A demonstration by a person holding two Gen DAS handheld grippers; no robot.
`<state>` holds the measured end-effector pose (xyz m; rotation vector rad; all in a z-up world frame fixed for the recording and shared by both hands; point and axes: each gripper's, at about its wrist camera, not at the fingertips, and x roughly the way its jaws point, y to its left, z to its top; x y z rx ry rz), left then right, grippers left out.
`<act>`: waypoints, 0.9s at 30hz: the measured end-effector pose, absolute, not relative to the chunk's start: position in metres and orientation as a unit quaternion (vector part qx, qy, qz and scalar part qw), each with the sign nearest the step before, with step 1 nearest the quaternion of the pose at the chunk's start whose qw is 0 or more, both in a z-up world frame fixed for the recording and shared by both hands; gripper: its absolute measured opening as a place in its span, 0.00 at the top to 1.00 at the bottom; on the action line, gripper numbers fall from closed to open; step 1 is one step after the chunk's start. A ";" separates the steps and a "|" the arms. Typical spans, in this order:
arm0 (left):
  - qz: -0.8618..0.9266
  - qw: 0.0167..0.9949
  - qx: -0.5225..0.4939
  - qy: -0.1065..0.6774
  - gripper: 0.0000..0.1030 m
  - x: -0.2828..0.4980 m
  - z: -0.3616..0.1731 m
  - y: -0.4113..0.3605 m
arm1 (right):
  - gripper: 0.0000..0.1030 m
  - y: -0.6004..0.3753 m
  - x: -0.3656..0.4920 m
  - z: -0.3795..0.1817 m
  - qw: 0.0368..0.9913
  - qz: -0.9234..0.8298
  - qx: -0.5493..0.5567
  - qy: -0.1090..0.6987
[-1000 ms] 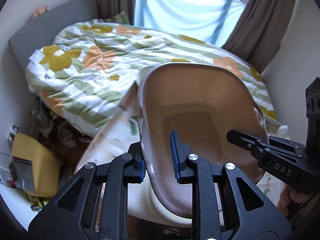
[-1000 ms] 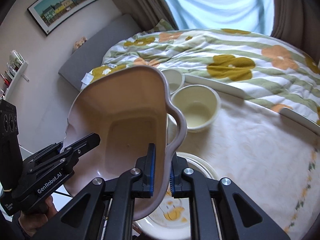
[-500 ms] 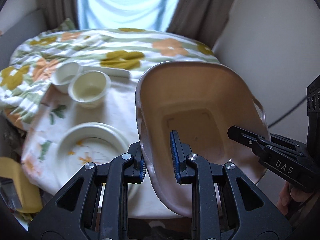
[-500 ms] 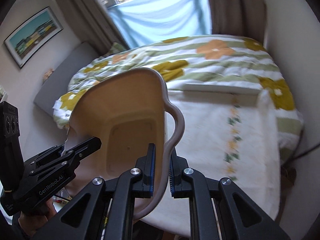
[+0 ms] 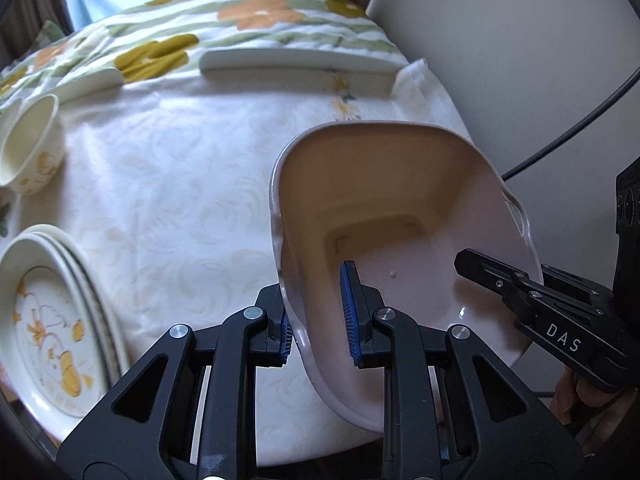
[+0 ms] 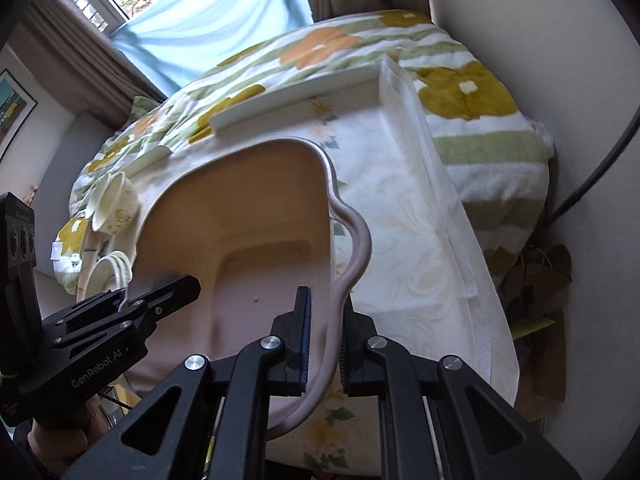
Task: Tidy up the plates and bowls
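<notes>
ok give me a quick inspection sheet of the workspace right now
surface: table under a pale patterned cloth, middle bare
job's things: pinkish basin held tilted above the table's right end; stack of plates at left; small bowl behind them, a second one partly visible beyond it
clutter: nothing seen on the table
grippers: left tongs shut on the basin's left rim; right tongs shut on its right rim by the handle
cables: black cable along the wall at right
surroundings: bed with floral quilt behind the table, curtained window, dried leaves on the floor at right
</notes>
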<state>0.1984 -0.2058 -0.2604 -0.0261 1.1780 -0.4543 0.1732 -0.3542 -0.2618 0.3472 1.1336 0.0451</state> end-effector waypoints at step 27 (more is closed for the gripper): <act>-0.205 0.792 0.040 0.574 0.80 0.209 -0.308 -0.225 | 0.58 -0.381 0.169 -0.310 0.816 0.028 0.228 0.531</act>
